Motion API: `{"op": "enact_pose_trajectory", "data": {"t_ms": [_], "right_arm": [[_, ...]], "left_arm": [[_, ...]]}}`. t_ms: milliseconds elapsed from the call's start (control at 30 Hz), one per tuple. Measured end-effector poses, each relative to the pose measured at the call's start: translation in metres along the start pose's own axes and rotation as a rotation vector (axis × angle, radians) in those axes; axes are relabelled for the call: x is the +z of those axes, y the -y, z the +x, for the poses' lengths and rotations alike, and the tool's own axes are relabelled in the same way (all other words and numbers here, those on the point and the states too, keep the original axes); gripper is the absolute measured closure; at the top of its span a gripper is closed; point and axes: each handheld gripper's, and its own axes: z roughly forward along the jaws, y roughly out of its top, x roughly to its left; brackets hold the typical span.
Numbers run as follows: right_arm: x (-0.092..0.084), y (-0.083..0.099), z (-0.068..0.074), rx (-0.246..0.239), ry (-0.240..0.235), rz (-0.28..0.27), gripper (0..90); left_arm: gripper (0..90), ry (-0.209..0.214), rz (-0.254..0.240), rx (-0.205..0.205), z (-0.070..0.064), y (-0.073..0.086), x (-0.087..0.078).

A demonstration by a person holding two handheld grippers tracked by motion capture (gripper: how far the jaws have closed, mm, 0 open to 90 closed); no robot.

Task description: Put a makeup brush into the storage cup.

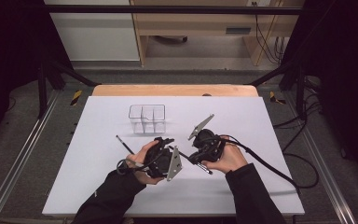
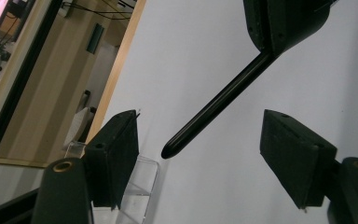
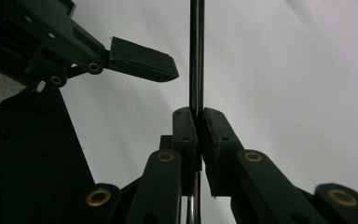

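Note:
My right gripper [image 3: 198, 112] is shut on a thin black pen [image 3: 196, 56], which runs straight up between its pads. In the left gripper view the same pen [image 2: 214, 107] sticks out of the other gripper's jaws, and its rounded tip hangs between my left gripper's [image 2: 198, 135] open jaws without touching either pad. From above, the left gripper [image 1: 167, 143] and right gripper [image 1: 192, 156] face each other close together over the middle of the white board [image 1: 261, 186]. A second black pen [image 1: 125, 144] lies on the board to their left.
A clear divided container [image 1: 147, 119] stands on the board behind the grippers and appears as the clear box [image 2: 140, 186] in the left gripper view. Cables trail right from the right hand. Metal frame rails run along both sides of the board.

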Motion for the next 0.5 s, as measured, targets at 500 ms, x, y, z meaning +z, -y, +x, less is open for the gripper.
{"op": "enact_pose_trajectory", "data": {"t_ms": [500], "right_arm": [[0.0022,0.0001,0.0013,-0.005,-0.01,0.016,84.6]], "left_arm": [[45.1,-0.009,0.004,0.111,-0.0098,-0.0074,0.0059]]}}
